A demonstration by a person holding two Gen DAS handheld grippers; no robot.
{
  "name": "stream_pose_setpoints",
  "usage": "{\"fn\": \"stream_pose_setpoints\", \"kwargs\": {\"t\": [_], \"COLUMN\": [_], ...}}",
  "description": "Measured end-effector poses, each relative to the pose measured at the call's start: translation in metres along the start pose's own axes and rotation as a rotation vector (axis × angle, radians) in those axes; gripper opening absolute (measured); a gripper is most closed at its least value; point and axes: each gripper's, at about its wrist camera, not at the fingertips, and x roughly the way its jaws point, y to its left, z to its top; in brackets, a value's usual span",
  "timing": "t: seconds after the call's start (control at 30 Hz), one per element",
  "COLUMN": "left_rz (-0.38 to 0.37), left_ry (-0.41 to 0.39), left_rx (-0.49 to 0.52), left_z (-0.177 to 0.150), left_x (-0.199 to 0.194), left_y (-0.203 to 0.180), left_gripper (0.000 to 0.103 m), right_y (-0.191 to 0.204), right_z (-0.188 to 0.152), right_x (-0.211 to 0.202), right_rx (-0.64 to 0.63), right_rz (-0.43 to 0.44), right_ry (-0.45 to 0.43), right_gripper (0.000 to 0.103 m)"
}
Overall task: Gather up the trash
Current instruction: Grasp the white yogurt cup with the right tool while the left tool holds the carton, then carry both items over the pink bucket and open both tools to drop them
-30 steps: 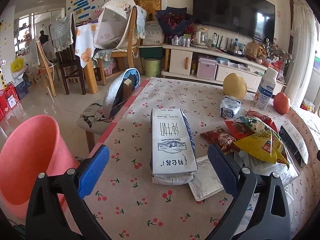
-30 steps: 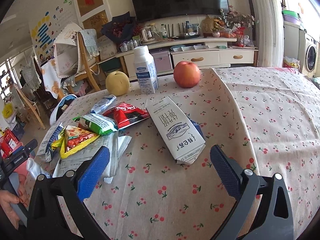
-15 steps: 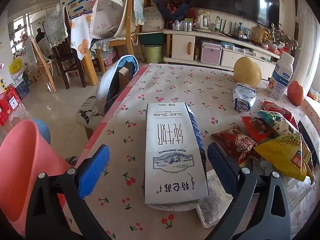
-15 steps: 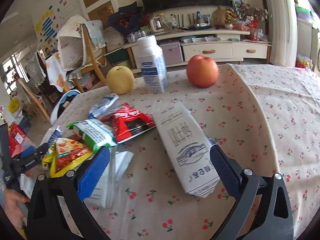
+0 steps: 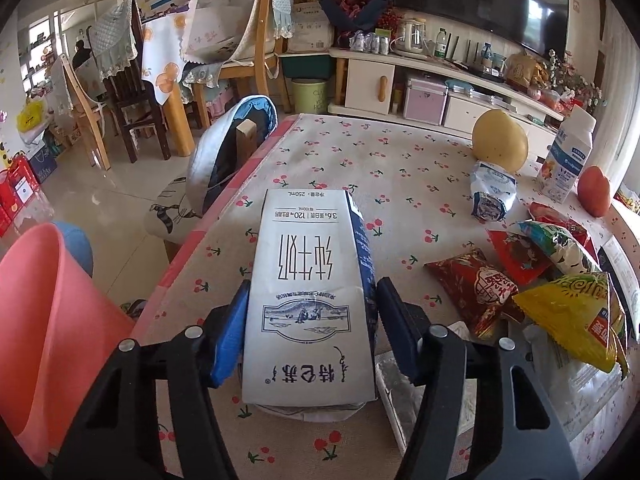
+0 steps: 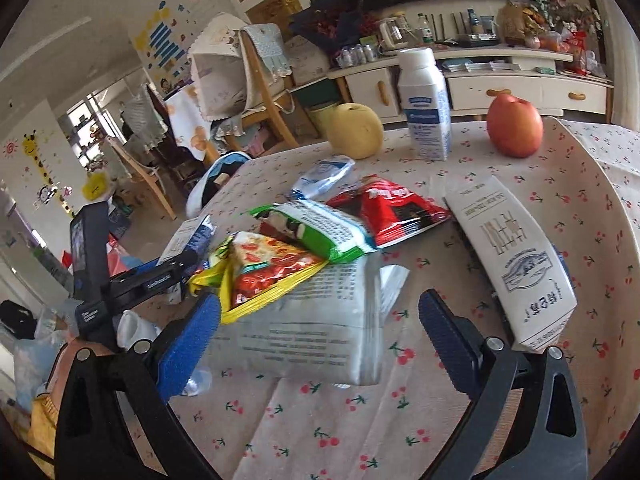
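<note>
Item: milk carton, flat on counter, frame centre, long axis running away between left tongs, closing against its sides. Right tongs: open, empty, farther off.

My left gripper fills the lower part of the left wrist view: black plastic arms w/ triangular cut-outs, round silver screws at the pivots, bright blue pads on the finger ends. My right gripper at bottom of the right wrist view has the same build, black frame, silver screws, blue textured pads. Left edge of that view: black body w/ small white lettering, too small to read.
</note>
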Motion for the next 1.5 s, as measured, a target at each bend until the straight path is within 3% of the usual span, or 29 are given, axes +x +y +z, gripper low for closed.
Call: {"fn": "stream_pose_setpoints", "kwargs": {"t": [0.23,0.47,0.57,0.77,0.97,1.03,1.1,1.5], "left_rz": [0.008,-0.002,-0.020,-0.050,-0.070,-0.072,-0.075,-0.031], "left_ry": [-0.034,-0.071,-0.082,-0.107,-0.106,-0.108,-0.111,-0.206], "left_rx": [-0.006,-0.046,-0.055,-0.065,-0.083,-0.084,-0.086,-0.125], "left_z": [-0.001,-0.002,-0.001,-0.001,-0.004,-0.005,-0.005,-0.005], "left_x": [-0.012,-0.030,-0.036,-0.048,-0.053,-0.054,-0.055,-0.087], "left_y": [0.006,0.022,0.026,0.030,0.036,0.038,0.040,0.065], "left_gripper": [0.063,0.063,0.063,0.063,0.063,0.063,0.063,0.063], "right_y": [0.053,0.086,0.094,0.106,0.104,0.105,0.106,0.120], "right_z": [-0.020,-0.032,-0.036,-0.044,-0.049,-0.050,-0.051,-0.041], "right_x": [-0.001,0.006,0.016,0.035,0.045,0.046,0.048,0.028], "right_rx": [-0.133,-0.247,-0.249,-0.261,-0.245,-0.249,-0.250,-0.250], "right_rz": [0.126,0.129,0.142,0.146,0.122,0.098,0.080,0.008], "right_ry": [0.034,0.037,0.067,0.098,0.116,0.112,0.109,0.043], "right_gripper": [0.097,0.097,0.078,0.070,0.051,0.040,0.019,0.015]}}
